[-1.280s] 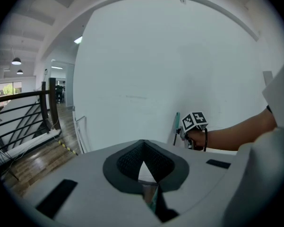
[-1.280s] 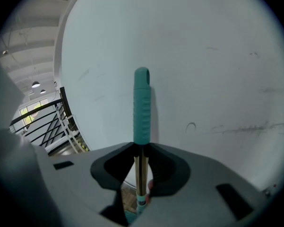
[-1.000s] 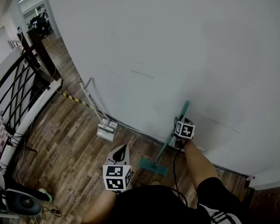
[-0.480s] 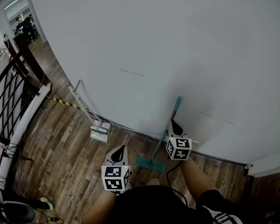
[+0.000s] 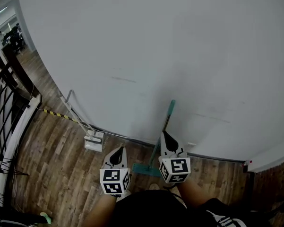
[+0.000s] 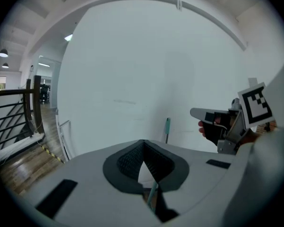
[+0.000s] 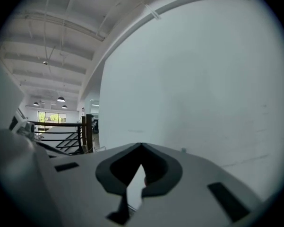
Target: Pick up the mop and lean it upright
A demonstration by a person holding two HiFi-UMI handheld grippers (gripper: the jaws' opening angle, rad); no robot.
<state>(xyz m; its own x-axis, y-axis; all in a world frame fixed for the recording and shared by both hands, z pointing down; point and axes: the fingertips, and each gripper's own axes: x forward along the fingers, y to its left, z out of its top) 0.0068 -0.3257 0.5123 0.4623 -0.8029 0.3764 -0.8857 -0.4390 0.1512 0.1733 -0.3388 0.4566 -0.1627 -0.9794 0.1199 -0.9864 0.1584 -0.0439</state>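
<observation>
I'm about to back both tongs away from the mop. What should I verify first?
1. Handle of the mop leans on the wall: ok.
2. Its head sits on the floor: ok.
3. right tongs shut, empty, off the handle: ok.
4. left tongs shut, empty: ok.
5. white floor tool stands apart from the mop: ok.
6. The mop will hold its lean unsupported: cannot tell.
</observation>
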